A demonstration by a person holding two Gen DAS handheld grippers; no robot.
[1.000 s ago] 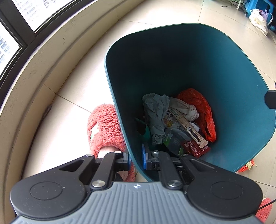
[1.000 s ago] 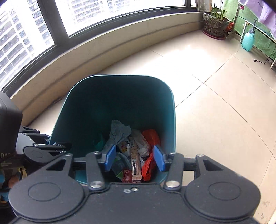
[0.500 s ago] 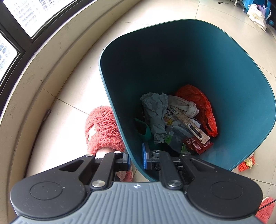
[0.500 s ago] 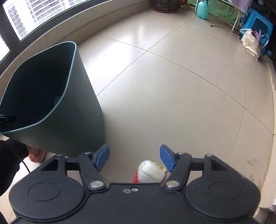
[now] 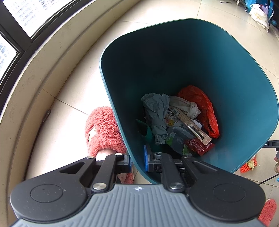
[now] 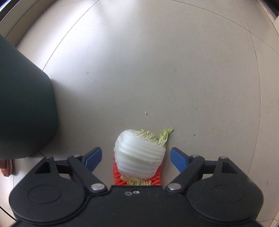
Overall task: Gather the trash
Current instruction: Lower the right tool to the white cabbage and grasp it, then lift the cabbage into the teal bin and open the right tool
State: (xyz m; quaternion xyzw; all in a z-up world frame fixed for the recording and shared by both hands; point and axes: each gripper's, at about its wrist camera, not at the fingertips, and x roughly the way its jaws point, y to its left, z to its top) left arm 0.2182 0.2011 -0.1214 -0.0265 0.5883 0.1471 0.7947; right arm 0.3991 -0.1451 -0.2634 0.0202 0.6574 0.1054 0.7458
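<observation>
My left gripper point(image 5: 137, 161) is shut on the near rim of the teal trash bin point(image 5: 235, 73). Inside the bin lie grey crumpled paper point(image 5: 155, 108), a red plastic bag point(image 5: 204, 103) and several wrappers. My right gripper point(image 6: 136, 157) is open and points down at the floor, with a white cabbage piece point(image 6: 140, 153) between its fingers. The cabbage lies on an orange foam net point(image 6: 116, 176). That net also shows in the left wrist view point(image 5: 248, 165), on the floor right of the bin. The bin's dark wall point(image 6: 24, 111) stands left of the cabbage.
A pink fluffy slipper point(image 5: 102, 131) on a foot stands left of the bin, another slipper point(image 5: 268, 211) at the lower right. A curved window sill point(image 5: 34, 73) runs along the left. A white bag point(image 5: 258, 14) lies far right on the tiled floor point(image 6: 174, 61).
My right gripper swung away from above the bin and dropped toward the floor, so the cabbage piece now sits between its open fingers. My left gripper kept its hold on the bin's rim.
</observation>
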